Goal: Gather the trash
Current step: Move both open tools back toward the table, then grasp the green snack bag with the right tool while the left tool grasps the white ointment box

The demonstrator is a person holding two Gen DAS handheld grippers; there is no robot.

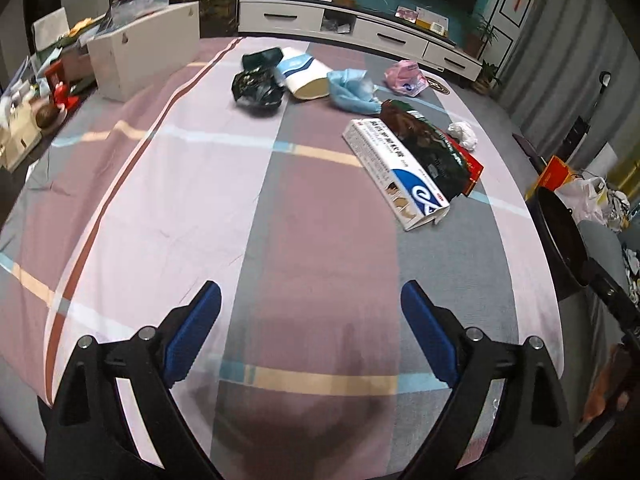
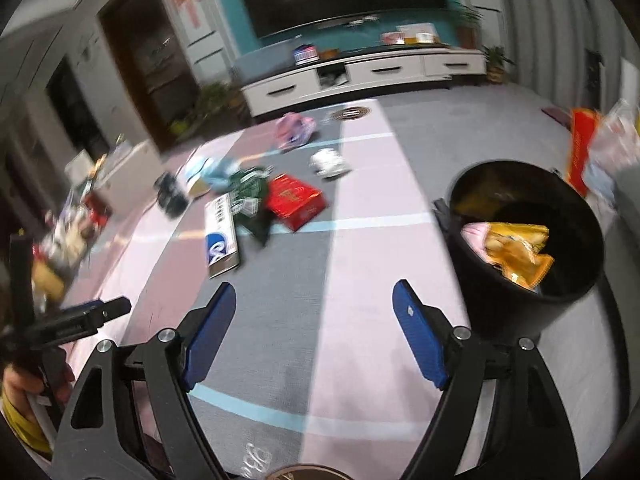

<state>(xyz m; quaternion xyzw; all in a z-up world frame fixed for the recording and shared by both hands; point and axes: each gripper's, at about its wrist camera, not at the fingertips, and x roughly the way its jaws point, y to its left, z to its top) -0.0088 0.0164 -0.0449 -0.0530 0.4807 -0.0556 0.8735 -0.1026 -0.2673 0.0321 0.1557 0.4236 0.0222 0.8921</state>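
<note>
**Between pickups, both grippers empty**

The left gripper [image 1: 311,300] and right gripper [image 2: 314,300] hang wide open, holding nothing. The black bin [image 2: 524,280] already holds wrappers. Farther off, the white carton [image 1: 396,176] likely comes next, needing a reach and squeeze.

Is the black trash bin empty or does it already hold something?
Not empty: the black bin holds a yellow wrapper and something pink.
</note>
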